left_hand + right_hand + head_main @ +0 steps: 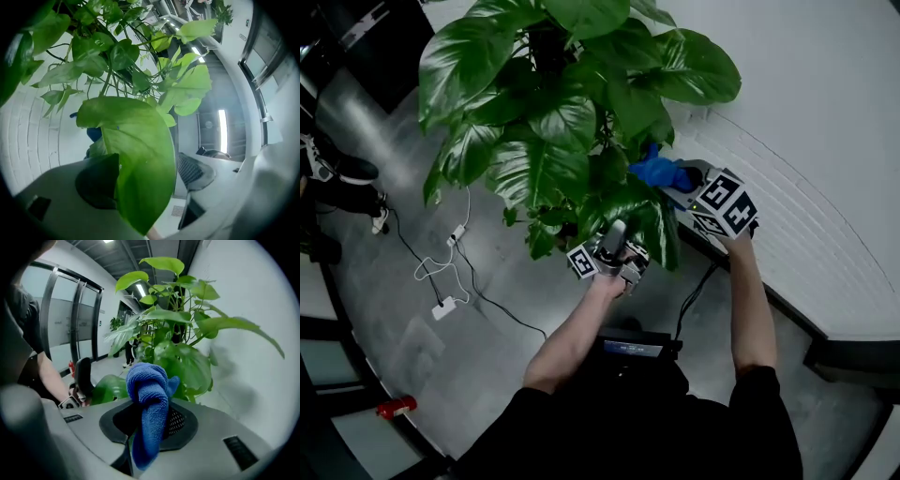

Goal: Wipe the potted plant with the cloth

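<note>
Blue cloth (146,394) is pinched tight in the right gripper (682,190), bunched up right beside the leaves of the potted plant (553,131), near the white wall (825,112). The left gripper (616,234) has its jaws apart, and one big green leaf (138,164) hangs between them.

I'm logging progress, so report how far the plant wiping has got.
Done: the right gripper is shut on the cloth. In hand: the cloth is up at the leaves of the plant, and a big leaf sits between the left gripper's open jaws. Left: the wiping itself; nothing shows which leaves have been wiped.
</note>
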Demonstrator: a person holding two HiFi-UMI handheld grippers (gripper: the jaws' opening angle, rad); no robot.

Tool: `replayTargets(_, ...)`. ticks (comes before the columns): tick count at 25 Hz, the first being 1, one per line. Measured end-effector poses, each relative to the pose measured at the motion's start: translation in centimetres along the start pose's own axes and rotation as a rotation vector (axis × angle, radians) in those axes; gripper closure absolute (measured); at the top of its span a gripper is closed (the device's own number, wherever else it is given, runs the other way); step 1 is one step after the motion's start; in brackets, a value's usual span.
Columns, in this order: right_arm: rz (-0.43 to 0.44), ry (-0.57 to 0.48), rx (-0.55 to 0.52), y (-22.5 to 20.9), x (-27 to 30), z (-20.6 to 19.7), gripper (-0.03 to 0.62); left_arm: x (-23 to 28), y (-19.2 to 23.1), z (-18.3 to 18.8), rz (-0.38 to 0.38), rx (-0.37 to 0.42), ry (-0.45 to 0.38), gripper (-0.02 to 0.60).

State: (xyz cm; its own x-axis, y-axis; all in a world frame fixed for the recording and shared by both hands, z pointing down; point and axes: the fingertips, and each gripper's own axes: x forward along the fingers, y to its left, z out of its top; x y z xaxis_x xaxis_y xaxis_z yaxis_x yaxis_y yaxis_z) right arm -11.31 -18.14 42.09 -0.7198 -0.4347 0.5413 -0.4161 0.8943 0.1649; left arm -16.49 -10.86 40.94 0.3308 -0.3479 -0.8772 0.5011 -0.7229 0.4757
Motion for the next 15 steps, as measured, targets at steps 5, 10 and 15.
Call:
replayTargets(5, 0.076, -0.049, 0.115, 2.7, -0.6, -2.3, 0.487, -0.6, -0.5, 1.0, -0.027, -0.04, -0.037, 0.179)
replayTargets(10, 0.102, -0.088, 0.178, 5.5, -2.0, -4.2, 0.487, -0.7, -1.2, 1.4, -0.059, -0.082, -0.089, 0.179)
replayTargets(15, 0.149, -0.084, 0.221, 9.1, -3.2, -7.3, 0.487, -0.5, -1.6, 1.6, -0.075, -0.098, -0.13, 0.184)
